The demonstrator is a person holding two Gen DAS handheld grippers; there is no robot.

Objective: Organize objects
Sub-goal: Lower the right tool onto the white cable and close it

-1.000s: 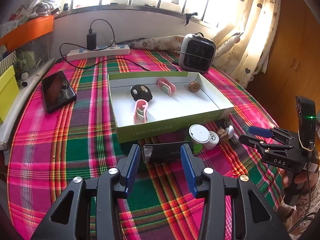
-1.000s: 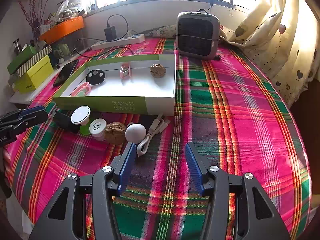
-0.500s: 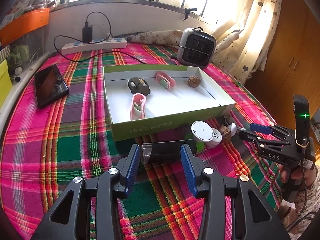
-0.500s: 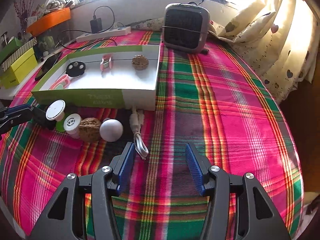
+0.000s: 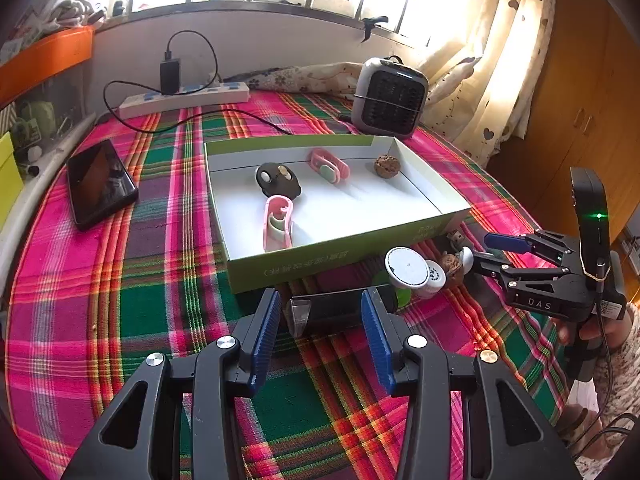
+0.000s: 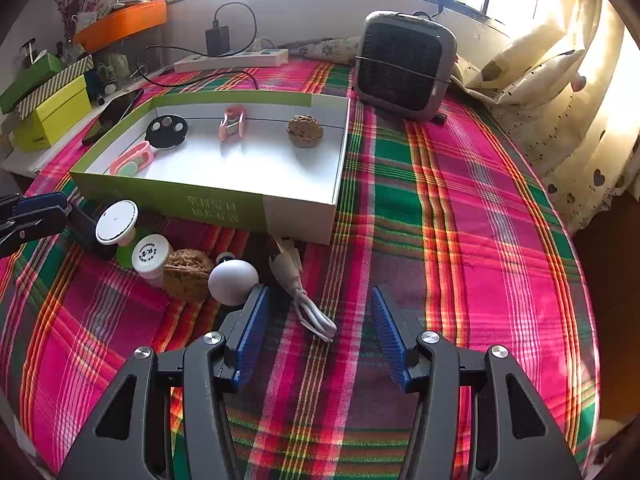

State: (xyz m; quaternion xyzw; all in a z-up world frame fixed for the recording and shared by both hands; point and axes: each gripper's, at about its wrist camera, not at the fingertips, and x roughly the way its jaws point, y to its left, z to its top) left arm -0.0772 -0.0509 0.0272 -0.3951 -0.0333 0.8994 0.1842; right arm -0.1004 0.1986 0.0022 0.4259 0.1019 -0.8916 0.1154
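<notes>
A green-walled white box (image 5: 320, 264) (image 6: 224, 204) holds a black disc (image 5: 278, 180), two pink clips (image 5: 278, 222) (image 5: 330, 165) and a walnut (image 5: 387, 166). In front of it lie a dark flat case (image 5: 340, 308), a white-capped bottle (image 6: 117, 222), a small white jar (image 6: 150, 254), a walnut (image 6: 187, 274), a white ball (image 6: 233, 281) and a bundled white cable (image 6: 304, 300). My left gripper (image 5: 318, 316) is open around the dark case. My right gripper (image 6: 316, 320) is open, its jaws either side of the cable, the ball by its left finger.
A grey heater (image 6: 404, 64) stands behind the box. A phone (image 5: 98, 184) lies left of it, a power strip with charger (image 5: 184, 98) at the back. Yellow and green boxes (image 6: 48, 108) sit on the left ledge. Curtains (image 6: 560, 112) hang on the right.
My right gripper has moved forward and left to the cable and the ball. My left gripper has edged closer to the dark case.
</notes>
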